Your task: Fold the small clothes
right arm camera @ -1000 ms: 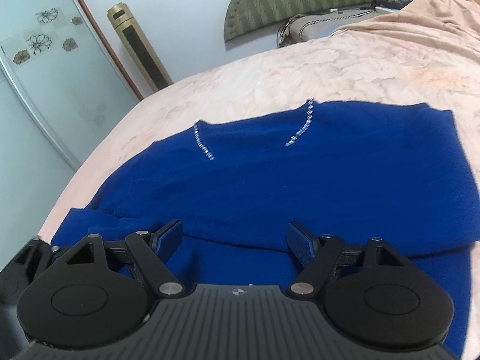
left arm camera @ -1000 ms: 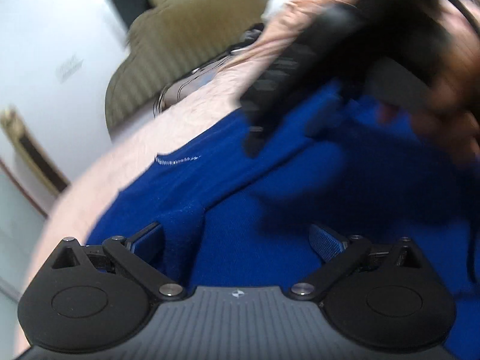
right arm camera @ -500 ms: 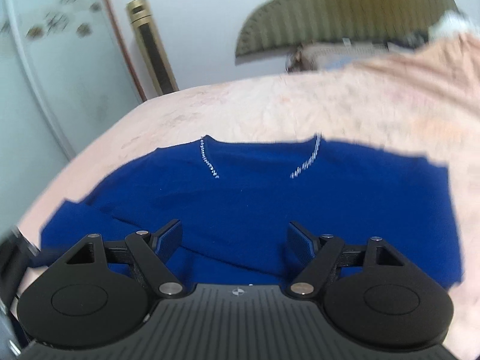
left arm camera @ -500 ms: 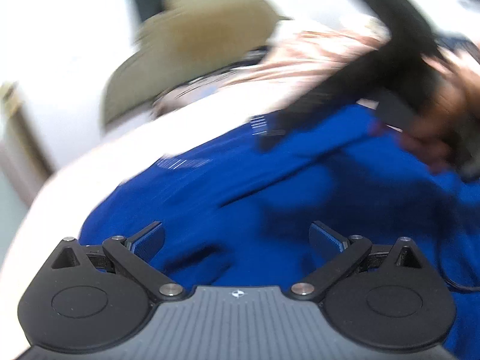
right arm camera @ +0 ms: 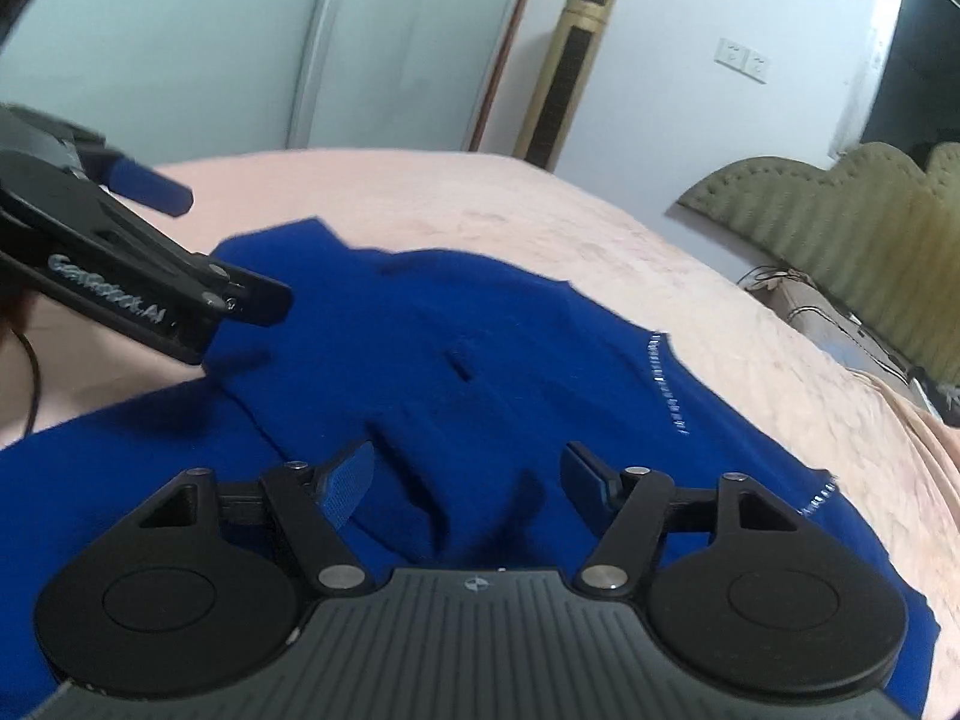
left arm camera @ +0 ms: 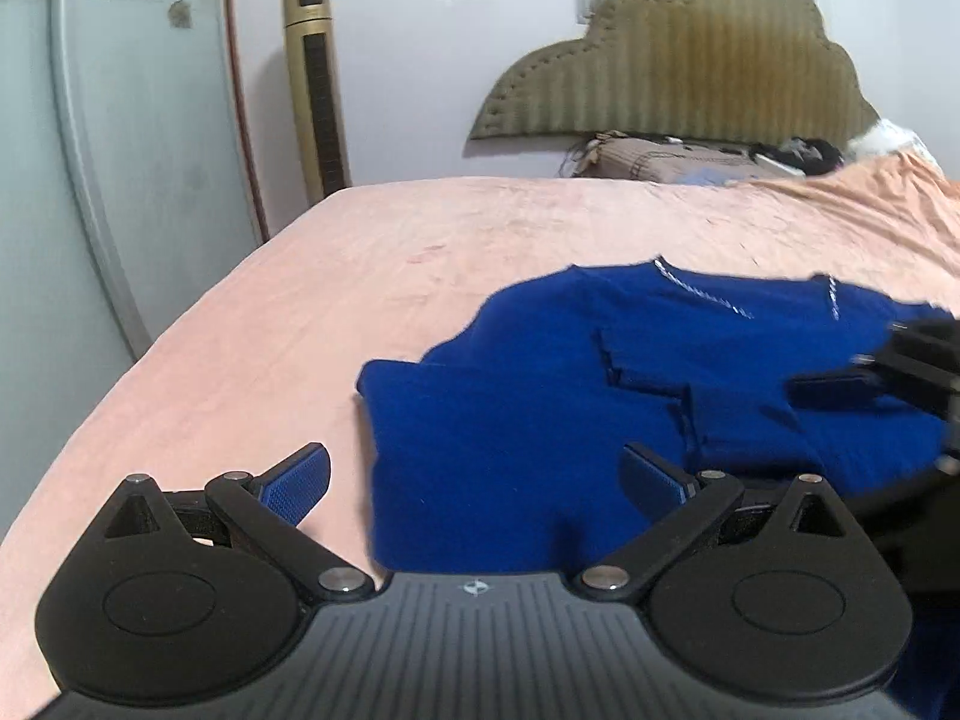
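- The left tongs [left arm camera: 474, 480] stand spread wide with nothing between the pads, poised low over the near left corner of the blue sweater [left arm camera: 600, 420].
- The right tongs [right arm camera: 465, 483] are part spread and have just been closing; the pads hang above the knit, and I can't see them pinching anything.
- The sweater lies flat on the peach bedspread [left arm camera: 360, 276], sparkly neckline [left arm camera: 702, 294] toward the headboard [left arm camera: 678, 60], with what looks like a sleeve already laid across the body.
- To do the next fold well, I'd say each pair should bite the near hem through all layers, well apart, so the edge lifts straight.
- Carry both up evenly toward the neckline; a lopsided lift would likely drag the folded sleeve askew.
- Keep the cloth clear of the bedspread's wrinkles when laying it down.
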Tool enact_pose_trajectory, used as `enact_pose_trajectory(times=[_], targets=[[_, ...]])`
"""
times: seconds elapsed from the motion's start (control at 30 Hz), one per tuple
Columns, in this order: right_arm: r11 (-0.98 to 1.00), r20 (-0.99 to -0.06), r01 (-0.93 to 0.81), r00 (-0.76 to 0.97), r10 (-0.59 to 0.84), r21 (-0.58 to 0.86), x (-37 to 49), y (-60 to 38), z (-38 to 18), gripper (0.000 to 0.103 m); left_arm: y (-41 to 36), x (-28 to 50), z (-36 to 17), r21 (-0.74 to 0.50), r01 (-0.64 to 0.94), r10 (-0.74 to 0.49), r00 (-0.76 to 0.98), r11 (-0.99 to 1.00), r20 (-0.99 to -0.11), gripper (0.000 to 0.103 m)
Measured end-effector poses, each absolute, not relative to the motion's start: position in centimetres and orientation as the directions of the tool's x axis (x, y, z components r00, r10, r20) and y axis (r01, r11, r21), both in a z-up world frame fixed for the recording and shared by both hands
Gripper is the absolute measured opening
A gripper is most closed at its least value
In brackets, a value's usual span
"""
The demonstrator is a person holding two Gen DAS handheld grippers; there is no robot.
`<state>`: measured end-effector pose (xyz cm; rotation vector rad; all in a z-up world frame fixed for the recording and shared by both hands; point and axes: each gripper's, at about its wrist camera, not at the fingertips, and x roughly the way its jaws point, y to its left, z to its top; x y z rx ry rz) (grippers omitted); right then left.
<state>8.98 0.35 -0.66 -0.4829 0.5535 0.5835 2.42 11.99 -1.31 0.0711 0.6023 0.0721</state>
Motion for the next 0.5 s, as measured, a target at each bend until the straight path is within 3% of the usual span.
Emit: enact_pose_trajectory(times=[0.13, 0.17, 0.2, 0.27, 0.37, 0.5], targets=[[0.763, -0.612, -0.579, 0.724, 0.32, -0.286, 10.0, 1.3, -1.2, 0.042, 10.5, 3.1, -2.0, 0.187, -0.011, 0.113, 0.83, 0.982, -0.546, 0.103], [0.781, -0.609, -0.561, 0.73, 0.31, -0.274, 10.2, 1.3, -1.2, 0.035, 10.2, 3.2, -2.1, 0.209, -0.004, 0.119, 0.831, 0.978, -0.543, 0.103], [0.798, -0.61, -0.543, 0.733, 0.301, -0.26, 10.3, 1.2, -1.4, 0.019, 10.0, 3.0, -2.0, 0.223, 0.005, 0.12, 0.831, 0.975, -0.543, 0.103], [0.833, -0.621, -0.515, 0.725, 0.299, -0.2, 11.2, 0.6, -1.4, 0.006, 9.6, 2.8, -2.0, 0.237, 0.027, 0.11, 0.83, 0.971, -0.546, 0.103], [0.891, -0.611, -0.455, 0.704, 0.361, 0.002, 12.3, -2.3, -0.6, 0.005, 8.5, 2.7, -1.8, 0.257, 0.066, 0.086, 0.839, 0.964, -0.537, 0.103], [0.917, -0.513, -0.314, 0.76, 0.398, 0.246, 12.8, -8.3, 1.1, 0.005, 6.5, 2.8, -2.1, 0.341, 0.101, 0.092, 0.857, 0.934, -0.507, 0.103]])
